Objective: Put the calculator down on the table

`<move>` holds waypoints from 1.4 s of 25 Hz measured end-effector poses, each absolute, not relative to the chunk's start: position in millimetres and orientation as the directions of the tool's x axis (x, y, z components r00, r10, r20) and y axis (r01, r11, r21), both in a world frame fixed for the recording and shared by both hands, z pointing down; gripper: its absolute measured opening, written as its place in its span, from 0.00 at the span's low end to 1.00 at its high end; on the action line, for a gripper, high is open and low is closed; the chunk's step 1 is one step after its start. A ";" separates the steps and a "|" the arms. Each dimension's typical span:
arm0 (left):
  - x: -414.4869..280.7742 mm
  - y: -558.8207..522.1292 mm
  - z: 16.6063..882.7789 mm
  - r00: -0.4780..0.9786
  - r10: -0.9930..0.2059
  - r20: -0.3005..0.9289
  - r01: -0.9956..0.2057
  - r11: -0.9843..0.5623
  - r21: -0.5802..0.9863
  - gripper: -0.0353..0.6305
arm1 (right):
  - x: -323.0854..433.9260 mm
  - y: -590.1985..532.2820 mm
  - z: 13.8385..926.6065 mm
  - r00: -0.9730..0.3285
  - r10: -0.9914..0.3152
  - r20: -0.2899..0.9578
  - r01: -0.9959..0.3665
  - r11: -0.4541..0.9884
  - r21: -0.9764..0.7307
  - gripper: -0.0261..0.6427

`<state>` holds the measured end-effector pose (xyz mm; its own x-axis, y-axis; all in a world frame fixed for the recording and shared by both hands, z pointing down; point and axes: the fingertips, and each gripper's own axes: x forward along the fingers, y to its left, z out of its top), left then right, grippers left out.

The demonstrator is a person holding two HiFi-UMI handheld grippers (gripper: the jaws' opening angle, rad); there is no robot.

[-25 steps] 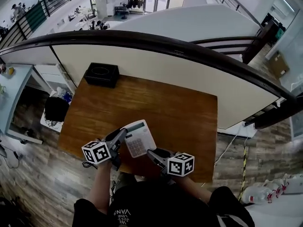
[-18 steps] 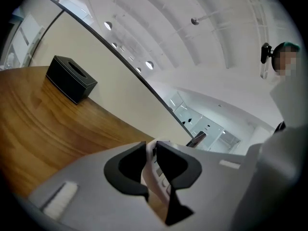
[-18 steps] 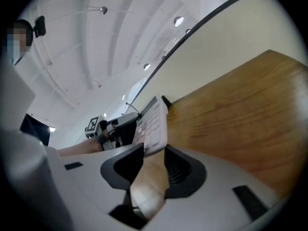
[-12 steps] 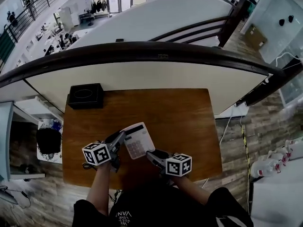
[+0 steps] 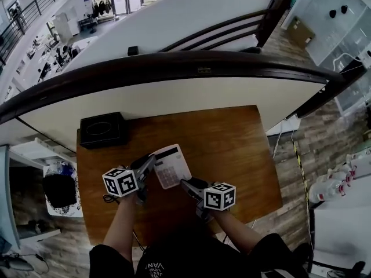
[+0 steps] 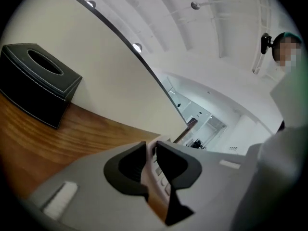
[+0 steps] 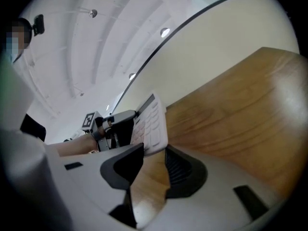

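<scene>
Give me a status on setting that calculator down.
Done: the calculator is over the wooden table. In hand: the left gripper clamps its edge, holding it tilted, apparently off the wood; the right gripper sits at its lower corner, grip unclear. Remaining: lower it flat and let go.

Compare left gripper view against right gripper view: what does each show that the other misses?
Only the left gripper view: a black leather tissue box standing on the brown wooden table. Only the right gripper view: the left gripper and the key face of the white desktop calculator it clamps. Both: the calculator's edge between that view's own jaws, the table, and the curved cream wall behind.
</scene>
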<state>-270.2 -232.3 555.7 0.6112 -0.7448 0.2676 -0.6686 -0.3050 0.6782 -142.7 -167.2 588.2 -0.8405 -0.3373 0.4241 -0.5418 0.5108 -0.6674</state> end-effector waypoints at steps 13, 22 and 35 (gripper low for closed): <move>-277.3 -308.5 575.4 0.609 -0.756 0.243 -0.687 -0.349 0.637 0.16 | -154.2 -237.6 613.2 -0.790 -0.393 0.470 -0.612 0.468 -0.638 0.22; -282.5 -345.7 594.3 0.596 -0.762 0.253 -0.708 -0.349 0.614 0.16 | -163.5 -268.8 633.2 -0.767 -0.413 0.491 -0.638 0.407 -0.653 0.22; -286.8 -374.8 623.2 0.570 -0.767 0.296 -0.737 -0.318 0.597 0.16 | -168.1 -290.4 660.1 -0.692 -0.394 0.604 -0.719 0.300 -0.628 0.22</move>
<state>-286.8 -374.8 623.2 0.5700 -0.7666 0.2957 -0.7369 -0.3177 0.5966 -168.1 -290.4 660.1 -0.6922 -0.3943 0.6045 -0.7186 0.2996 -0.6275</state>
